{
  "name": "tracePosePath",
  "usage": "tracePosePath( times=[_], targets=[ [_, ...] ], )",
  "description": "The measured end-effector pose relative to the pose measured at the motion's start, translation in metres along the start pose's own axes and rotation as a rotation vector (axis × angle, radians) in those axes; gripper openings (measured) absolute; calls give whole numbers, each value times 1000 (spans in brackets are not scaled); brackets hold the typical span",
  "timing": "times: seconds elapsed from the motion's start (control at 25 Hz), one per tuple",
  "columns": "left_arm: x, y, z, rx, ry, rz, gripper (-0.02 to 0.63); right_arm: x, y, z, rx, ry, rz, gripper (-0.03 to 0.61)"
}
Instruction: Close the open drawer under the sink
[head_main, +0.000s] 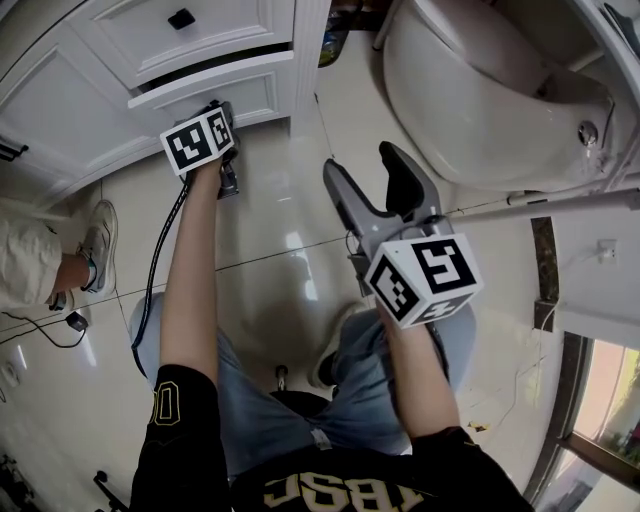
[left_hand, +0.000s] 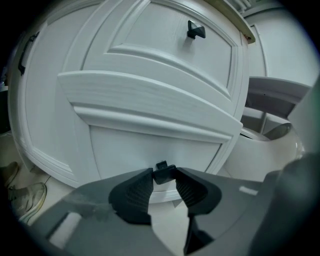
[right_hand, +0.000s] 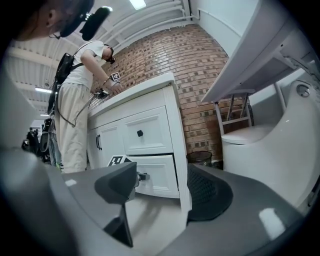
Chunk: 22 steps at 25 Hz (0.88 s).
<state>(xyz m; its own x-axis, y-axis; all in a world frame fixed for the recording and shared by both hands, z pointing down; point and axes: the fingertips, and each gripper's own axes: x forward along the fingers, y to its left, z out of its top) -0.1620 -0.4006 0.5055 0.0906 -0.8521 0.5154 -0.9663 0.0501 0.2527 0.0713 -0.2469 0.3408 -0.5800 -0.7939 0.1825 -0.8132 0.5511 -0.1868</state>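
The white lower drawer (head_main: 215, 92) of the vanity stands pulled out a little from the cabinet face. Its front (left_hand: 155, 145) fills the left gripper view, with a small dark knob (left_hand: 164, 174) low on it. My left gripper (left_hand: 164, 186) is shut on that knob, both pads pressed against its sides; in the head view the left gripper (head_main: 222, 130) reaches to the drawer front. My right gripper (head_main: 385, 180) hangs open over the floor, away from the cabinet, nothing between its fingers. From the right gripper view the drawer (right_hand: 155, 175) shows past the left jaw.
The upper drawer (head_main: 185, 30) with its own black knob (left_hand: 196, 30) is shut. A white toilet (head_main: 480, 90) stands at the right, close to the cabinet. Another person (right_hand: 80, 100) stands at the vanity's far end, their shoe (head_main: 97, 245) on the tiled floor.
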Motion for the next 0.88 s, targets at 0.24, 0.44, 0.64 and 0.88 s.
tracePosePath(
  times=[0.24, 0.44, 0.64, 0.88],
  targets=[
    [19, 9, 15, 4, -10, 0, 150, 8, 5, -3, -2, 9, -1, 310],
    [20, 6, 15, 100, -46, 84, 150, 9, 6, 4, -12, 0, 6, 306],
    [15, 15, -1, 77, -2, 61, 275, 10, 15, 14, -5, -29, 16, 302],
    [-37, 40, -5, 9, 6, 64, 337, 10, 37, 33, 5, -78, 60, 301]
  ],
)
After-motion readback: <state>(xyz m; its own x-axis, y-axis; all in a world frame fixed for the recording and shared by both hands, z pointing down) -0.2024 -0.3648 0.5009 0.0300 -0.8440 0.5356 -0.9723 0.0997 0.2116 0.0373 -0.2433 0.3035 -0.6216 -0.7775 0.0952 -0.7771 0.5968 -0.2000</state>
